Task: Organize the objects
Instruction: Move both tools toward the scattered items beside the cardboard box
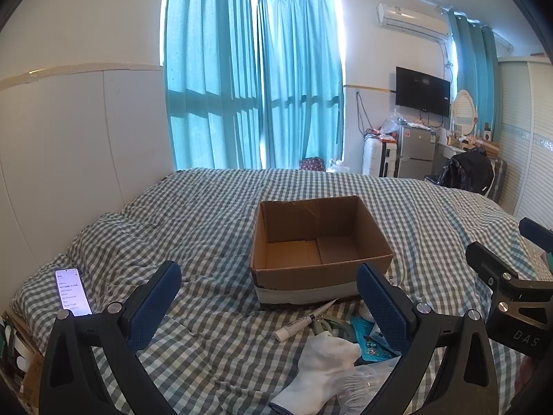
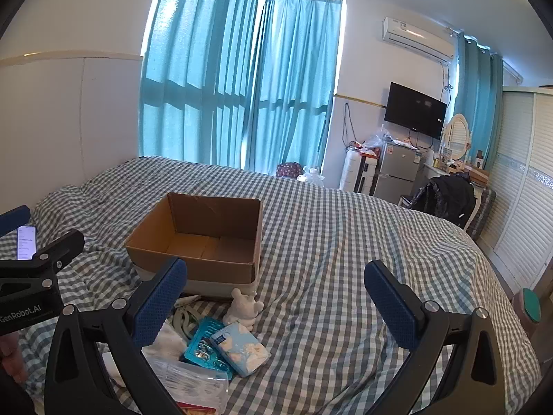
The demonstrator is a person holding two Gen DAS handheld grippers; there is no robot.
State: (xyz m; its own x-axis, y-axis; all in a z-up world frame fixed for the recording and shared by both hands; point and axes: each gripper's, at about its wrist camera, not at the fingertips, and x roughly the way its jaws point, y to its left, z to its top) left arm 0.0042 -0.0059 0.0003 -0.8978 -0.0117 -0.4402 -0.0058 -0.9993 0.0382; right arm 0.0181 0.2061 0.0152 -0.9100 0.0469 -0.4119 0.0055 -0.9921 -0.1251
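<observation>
Two grippers, left (image 1: 269, 297) and right (image 2: 274, 292), hang with fingers spread, grasping nothing. An empty box (image 1: 319, 242) sits mid-bed (image 2: 345, 242), likely the bin. Sock (image 1: 325, 363), pen (image 1: 300, 323), tissues (image 2: 242, 347) and figurine (image 2: 243, 307) lie heaped between box and the near edge, within reach.

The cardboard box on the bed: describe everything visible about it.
The cardboard box is brown corrugated card, open-topped with no flaps showing, and nothing shows inside it. A pale grey band of tape wraps its base. It sits upright on the checked bedspread, apart from both grippers. A white figurine stands at its near corner; whether they touch is unclear.
</observation>
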